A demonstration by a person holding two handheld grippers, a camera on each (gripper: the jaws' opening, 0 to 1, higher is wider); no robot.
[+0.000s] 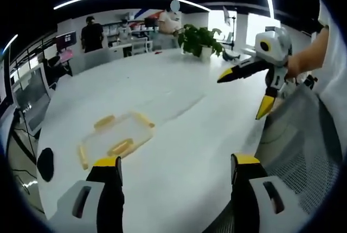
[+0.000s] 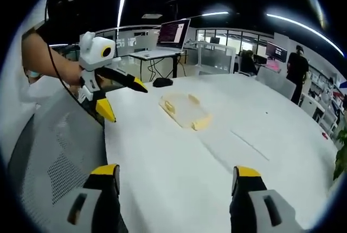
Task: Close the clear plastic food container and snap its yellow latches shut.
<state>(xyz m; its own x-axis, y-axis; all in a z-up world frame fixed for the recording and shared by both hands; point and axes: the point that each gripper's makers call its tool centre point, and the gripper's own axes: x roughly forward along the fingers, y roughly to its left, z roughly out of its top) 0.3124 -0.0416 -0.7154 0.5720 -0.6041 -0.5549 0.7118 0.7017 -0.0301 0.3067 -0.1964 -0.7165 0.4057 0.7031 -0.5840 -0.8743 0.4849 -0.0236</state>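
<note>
The clear plastic container (image 1: pixel 116 138) lies flat on the white table (image 1: pixel 184 86), with yellow latches along its four sides. It sits just beyond my left gripper (image 1: pixel 176 162), which is open and empty above the table's near edge. A hand holds my right gripper (image 1: pixel 244 93) up at the right, open, yellow tips apart, nothing in it. In the right gripper view the container (image 2: pixel 184 111) lies mid-table, well ahead of my open right gripper (image 2: pixel 176 170). The left gripper (image 2: pixel 123 101) hangs open to the container's left, short of it.
A grey mesh chair back (image 1: pixel 303 146) (image 2: pixel 59 151) stands against the table's near edge, between the grippers. A potted plant (image 1: pixel 198 39) is at the far end, a black object (image 2: pixel 162 82) lies behind the container, and a screen (image 2: pixel 173 32) glows beyond. Several people stand in the background.
</note>
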